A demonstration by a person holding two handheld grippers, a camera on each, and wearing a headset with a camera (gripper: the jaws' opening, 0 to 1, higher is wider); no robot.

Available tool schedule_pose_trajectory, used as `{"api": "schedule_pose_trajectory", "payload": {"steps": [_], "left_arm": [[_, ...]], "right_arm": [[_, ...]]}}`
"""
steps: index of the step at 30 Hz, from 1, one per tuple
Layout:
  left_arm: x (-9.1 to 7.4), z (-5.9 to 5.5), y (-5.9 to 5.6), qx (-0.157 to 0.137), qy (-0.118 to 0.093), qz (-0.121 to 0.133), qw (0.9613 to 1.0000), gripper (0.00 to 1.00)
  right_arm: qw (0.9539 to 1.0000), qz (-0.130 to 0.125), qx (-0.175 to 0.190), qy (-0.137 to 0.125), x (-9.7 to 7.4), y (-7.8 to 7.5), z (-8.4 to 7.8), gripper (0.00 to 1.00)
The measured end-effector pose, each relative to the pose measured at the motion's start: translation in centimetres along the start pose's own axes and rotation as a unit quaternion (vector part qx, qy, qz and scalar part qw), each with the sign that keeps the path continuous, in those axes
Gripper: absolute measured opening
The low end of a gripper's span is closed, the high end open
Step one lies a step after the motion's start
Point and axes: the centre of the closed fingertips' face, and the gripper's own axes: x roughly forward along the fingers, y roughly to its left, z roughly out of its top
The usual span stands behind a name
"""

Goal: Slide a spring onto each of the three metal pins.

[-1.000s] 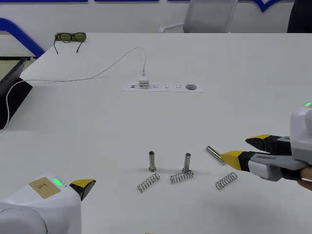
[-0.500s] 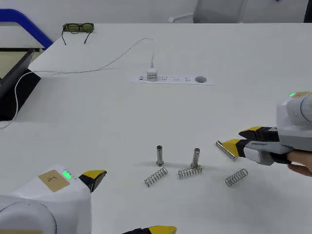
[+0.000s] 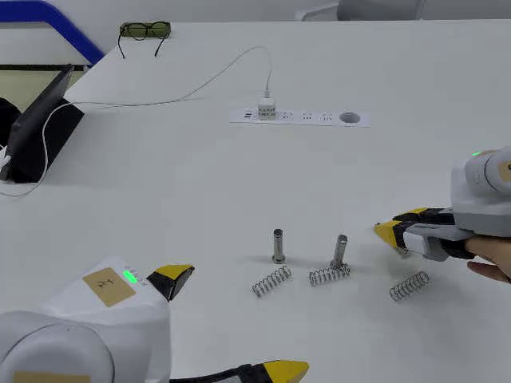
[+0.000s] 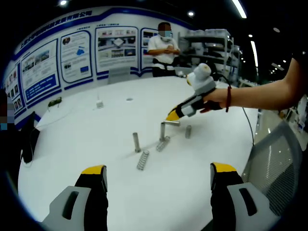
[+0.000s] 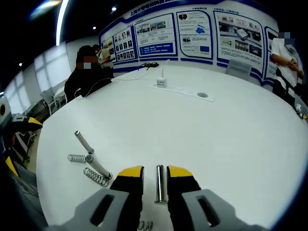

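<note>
Two metal pins (image 3: 278,246) (image 3: 340,250) stand upright on the white table (image 3: 200,191). Three springs (image 3: 271,281) (image 3: 330,274) (image 3: 409,286) lie flat just in front of them, the middle one touching the second pin's base. To their right, my right gripper (image 3: 391,232) is low over the table and shut on the third pin (image 5: 159,183), which lies lengthwise between its yellow tips. The left gripper view shows that pin (image 4: 172,122) sticking out sideways from the tips. My left gripper (image 4: 158,171) is wide open and holds nothing, near the front left.
A white power strip (image 3: 299,117) with a plugged charger (image 3: 266,109) and cable lies behind the pins. Glasses (image 3: 144,30) rest at the far left corner. A dark device (image 3: 40,128) sits at the left edge. People stand by the wall (image 4: 163,50) and sit at the table (image 5: 89,72).
The third pin lay on the table beside my right gripper's open jaws; the jaws have closed around it. The head camera has shifted, bringing more of my left gripper into sight.
</note>
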Motion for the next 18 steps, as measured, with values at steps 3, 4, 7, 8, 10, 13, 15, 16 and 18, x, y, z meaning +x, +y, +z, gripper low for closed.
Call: {"api": "schedule_pose_trajectory", "payload": {"steps": [3, 4, 7, 8, 10, 13, 15, 16, 18], "left_arm": [[0.1, 0.0, 0.0, 0.000, 0.000, -0.001, 1.0000, 0.90], [0.1, 0.0, 0.0, 0.000, 0.000, -0.001, 1.0000, 0.89], [0.2, -0.1, 0.1, 0.000, 0.002, -0.001, 1.0000, 0.89], [0.3, -0.1, 0.1, 0.000, 0.003, -0.001, 1.0000, 0.89], [0.3, -0.1, 0.1, 0.000, 0.004, -0.001, 1.0000, 0.89], [0.3, -0.2, 0.2, -0.001, 0.004, 0.000, 1.0000, 0.89], [0.3, -0.3, 0.2, -0.001, 0.006, 0.001, 1.0000, 0.89], [0.3, -0.3, 0.2, -0.001, 0.005, 0.001, 1.0000, 0.89], [0.3, -0.3, 0.3, -0.002, 0.005, 0.001, 1.0000, 0.89]], "right_arm": [[1.0000, -0.002, 0.003, 0.003, 0.6, -0.2, -0.2, 0.18], [1.0000, -0.002, 0.005, 0.004, 0.7, -0.3, -0.2, 0.18], [0.9999, -0.005, 0.013, 0.008, 1.2, -0.4, -0.5, 0.16], [0.9999, -0.005, 0.013, 0.009, 1.3, -0.4, -0.6, 0.16], [0.9998, -0.006, 0.007, 0.015, 1.6, -0.4, -0.9, 0.16], [0.9997, -0.014, -0.005, 0.020, 1.9, -0.4, -1.1, 0.15], [0.9992, -0.020, -0.021, 0.027, 2.0, -0.3, -1.2, 0.13], [0.9991, -0.020, -0.023, 0.028, 2.0, -0.2, -1.2, 0.12], [0.9989, -0.022, -0.030, 0.028, 2.2, -0.1, -1.2, 0.12]]}}
